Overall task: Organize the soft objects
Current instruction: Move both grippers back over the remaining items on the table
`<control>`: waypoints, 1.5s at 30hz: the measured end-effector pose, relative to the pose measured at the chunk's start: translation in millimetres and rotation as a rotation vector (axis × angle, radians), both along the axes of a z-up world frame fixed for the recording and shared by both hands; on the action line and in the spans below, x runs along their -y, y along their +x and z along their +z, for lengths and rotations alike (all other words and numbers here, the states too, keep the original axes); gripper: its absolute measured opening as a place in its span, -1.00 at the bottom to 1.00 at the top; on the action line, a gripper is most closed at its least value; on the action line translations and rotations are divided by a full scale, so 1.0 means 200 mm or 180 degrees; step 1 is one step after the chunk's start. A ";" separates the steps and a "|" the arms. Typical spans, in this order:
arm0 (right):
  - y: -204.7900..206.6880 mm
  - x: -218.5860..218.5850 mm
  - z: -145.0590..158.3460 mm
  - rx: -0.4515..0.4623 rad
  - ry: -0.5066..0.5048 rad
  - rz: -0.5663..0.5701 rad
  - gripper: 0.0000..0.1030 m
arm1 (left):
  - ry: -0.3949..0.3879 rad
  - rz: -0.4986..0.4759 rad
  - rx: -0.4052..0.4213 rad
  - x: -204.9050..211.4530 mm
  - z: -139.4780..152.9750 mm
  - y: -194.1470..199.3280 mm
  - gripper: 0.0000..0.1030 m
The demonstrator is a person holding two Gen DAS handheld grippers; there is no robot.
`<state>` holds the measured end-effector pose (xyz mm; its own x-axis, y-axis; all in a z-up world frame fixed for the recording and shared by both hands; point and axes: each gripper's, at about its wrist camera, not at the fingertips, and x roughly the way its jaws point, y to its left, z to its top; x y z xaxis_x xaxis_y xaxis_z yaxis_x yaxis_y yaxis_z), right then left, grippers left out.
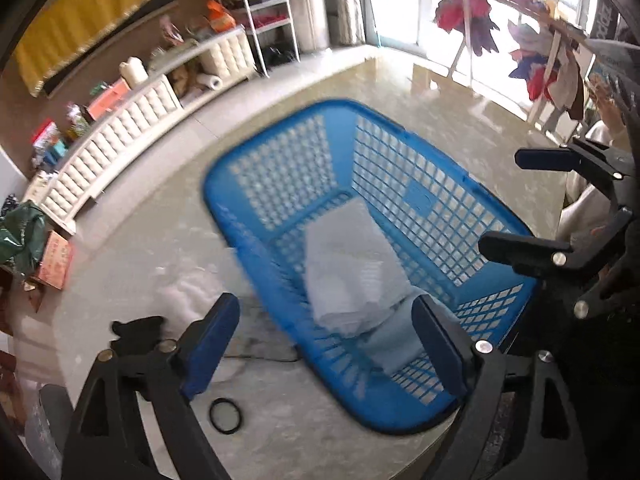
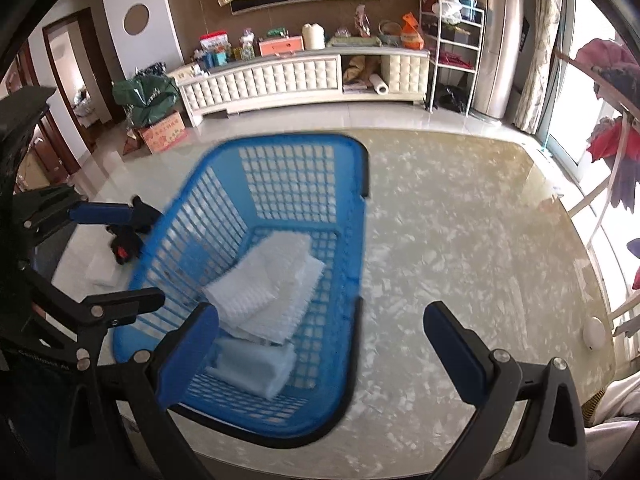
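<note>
Marble table [image 2: 460, 240], motion-blurred blue basket [image 2: 352, 280]

Daylight blows out the windows [image 1: 436, 20] at upper right; the basket [image 2: 280, 184] is motion-blurred, and fisheye edges curve darkly.

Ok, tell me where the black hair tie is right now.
In the left wrist view, the black hair tie lies flat on the marble table, just left of the blue basket and between the open left claw's fingers.
</note>
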<state>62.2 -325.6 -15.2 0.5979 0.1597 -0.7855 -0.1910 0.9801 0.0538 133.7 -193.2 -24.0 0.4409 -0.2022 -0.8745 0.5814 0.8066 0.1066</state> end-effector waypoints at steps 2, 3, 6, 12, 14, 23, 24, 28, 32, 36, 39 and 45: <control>-0.01 -0.04 0.03 0.0035 0.0065 0.0017 0.99 | -0.0078 0.0054 0.0065 -0.07 0.05 -0.02 0.74; -0.01 -0.05 0.04 0.0039 0.0086 0.0028 0.99 | -0.0111 0.0091 0.0099 -0.11 0.08 -0.03 0.77; -0.01 -0.13 0.05 0.0036 0.0099 0.0084 0.99 | -0.0162 0.0195 0.0213 -0.22 0.13 -0.05 0.87; 0.00 -0.29 0.05 0.0015 0.0033 0.0241 0.99 | -0.0228 0.0362 0.0303 -0.44 0.14 -0.12 1.00; 0.02 -0.35 0.05 0.0003 0.0018 0.0296 0.99 | -0.0232 0.0409 0.0298 -0.48 0.13 -0.13 1.00; 0.09 -0.69 -0.04 -0.0106 -0.0207 0.0613 0.99 | -0.0258 0.0639 0.0278 -0.79 0.09 -0.18 1.00; 0.09 -0.72 -0.05 -0.0098 -0.0223 0.0646 0.99 | -0.0280 0.0680 0.0259 -0.84 0.08 -0.18 1.00; 0.10 -0.88 -0.06 -0.0039 -0.0290 0.0809 0.99 | -0.0275 0.0814 0.0212 -0.98 0.05 -0.18 1.00; 0.13 -1.03 -0.11 -0.0075 -0.0394 0.0979 0.99 | -0.0269 0.0916 0.0121 -1.09 0.00 -0.17 1.00; 0.16 -1.14 -0.20 -0.0174 -0.0480 0.1075 0.99 | -0.0212 0.0971 0.0010 -1.20 -0.08 -0.15 1.00; 0.18 -1.19 -0.26 -0.0251 -0.0538 0.1114 0.99 | -0.0206 0.0920 -0.0092 -1.27 -0.15 -0.13 1.00; 0.23 -1.26 -0.38 -0.0421 -0.0584 0.1144 0.99 | -0.0198 0.0904 -0.0225 -1.37 -0.26 -0.10 1.00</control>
